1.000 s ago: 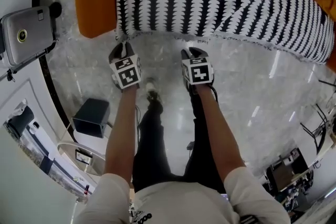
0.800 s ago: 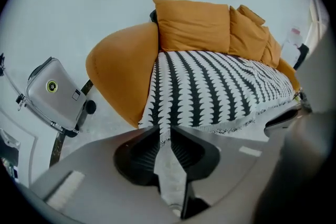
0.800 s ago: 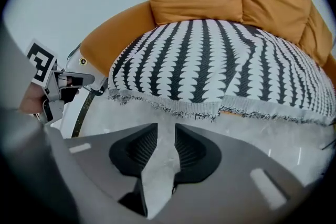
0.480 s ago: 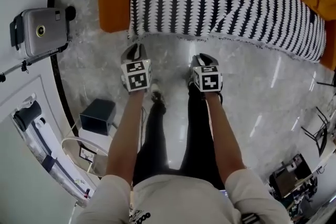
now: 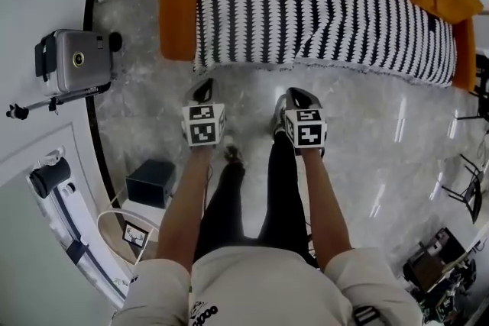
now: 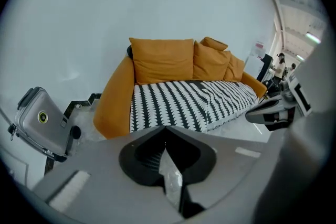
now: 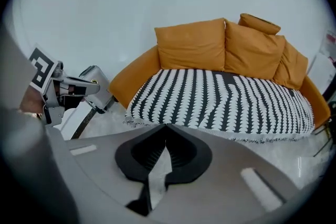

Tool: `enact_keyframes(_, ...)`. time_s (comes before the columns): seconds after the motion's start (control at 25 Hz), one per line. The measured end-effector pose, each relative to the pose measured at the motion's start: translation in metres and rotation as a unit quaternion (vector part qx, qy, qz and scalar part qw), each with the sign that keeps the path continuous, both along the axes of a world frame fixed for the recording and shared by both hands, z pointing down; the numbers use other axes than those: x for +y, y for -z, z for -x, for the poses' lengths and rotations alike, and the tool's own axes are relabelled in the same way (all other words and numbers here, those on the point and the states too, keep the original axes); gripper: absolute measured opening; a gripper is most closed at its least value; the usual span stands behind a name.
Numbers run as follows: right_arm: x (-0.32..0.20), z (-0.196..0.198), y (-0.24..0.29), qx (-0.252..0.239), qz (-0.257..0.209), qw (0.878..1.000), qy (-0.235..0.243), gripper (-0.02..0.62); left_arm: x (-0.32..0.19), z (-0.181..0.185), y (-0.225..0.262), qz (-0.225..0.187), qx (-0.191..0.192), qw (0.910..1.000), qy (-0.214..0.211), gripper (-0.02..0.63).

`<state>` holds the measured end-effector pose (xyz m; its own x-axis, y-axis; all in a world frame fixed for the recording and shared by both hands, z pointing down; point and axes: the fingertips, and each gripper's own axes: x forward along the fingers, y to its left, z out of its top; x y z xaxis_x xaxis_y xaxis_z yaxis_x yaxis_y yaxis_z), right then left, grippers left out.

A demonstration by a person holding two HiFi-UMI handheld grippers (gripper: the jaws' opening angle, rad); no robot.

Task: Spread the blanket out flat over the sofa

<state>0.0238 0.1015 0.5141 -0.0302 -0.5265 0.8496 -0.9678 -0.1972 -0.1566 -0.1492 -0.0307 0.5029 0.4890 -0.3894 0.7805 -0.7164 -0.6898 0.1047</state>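
Standing on the marble floor (image 5: 382,118), a person faces the orange sofa (image 5: 179,4). The black-and-white striped blanket (image 5: 321,19) lies spread across the seat, its fringed edge hanging over the front.

The left gripper (image 5: 203,90) and right gripper (image 5: 295,95) are held side by side, short of the blanket and not touching it. Each gripper view shows its fingers clenched together on nothing.

Only the gripper views show the upright back cushions (image 7: 191,44) from the front. Each also catches the other gripper at its edge.

Only the head view shows the person's legs (image 5: 229,195) and a black box (image 5: 151,181) on the floor. A grey case (image 5: 76,61) stands left of the sofa.
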Motion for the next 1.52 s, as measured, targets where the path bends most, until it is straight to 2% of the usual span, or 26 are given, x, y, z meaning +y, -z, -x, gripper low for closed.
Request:
enact_keyframes(0.16, -0.002, -0.004, 0.046, 0.018, -0.029, 0.999, -0.004, 0.003, 0.000, -0.007, 0.041, -0.017, 0.032, 0.9992, -0.015, 0.011)
enact_keyframes(0.48, 0.004, 0.000, 0.163, 0.046, -0.103, 0.994, -0.008, 0.003, 0.019, 0.007, 0.135, -0.050, 0.079, 0.9951, -0.035, 0.011)
enact_keyframes(0.88, 0.007, 0.021, 0.288, 0.080, -0.202, 0.976, -0.016, 0.003, 0.022, 0.026, 0.253, -0.119, 0.137, 0.9808, -0.072, 0.011)
enact_keyframes(1.04, 0.006, 0.034, 0.345, 0.098, -0.253, 0.962, -0.001, 0.003, 0.017, 0.040, 0.299, -0.163, 0.143, 0.9733, -0.075, 0.011)
enact_keyframes(1.24, 0.012, 0.048, 0.407, 0.133, -0.292, 0.947, 0.019, 0.003, 0.021, 0.060, 0.349, -0.211, 0.154, 0.9619, -0.081, 0.011)
enact_keyframes(1.52, 0.025, 0.066, 0.470, 0.163, -0.332, 0.928, 0.039, 0.003, 0.037, 0.065, 0.426, -0.275, 0.181, 0.9384, -0.105, 0.011)
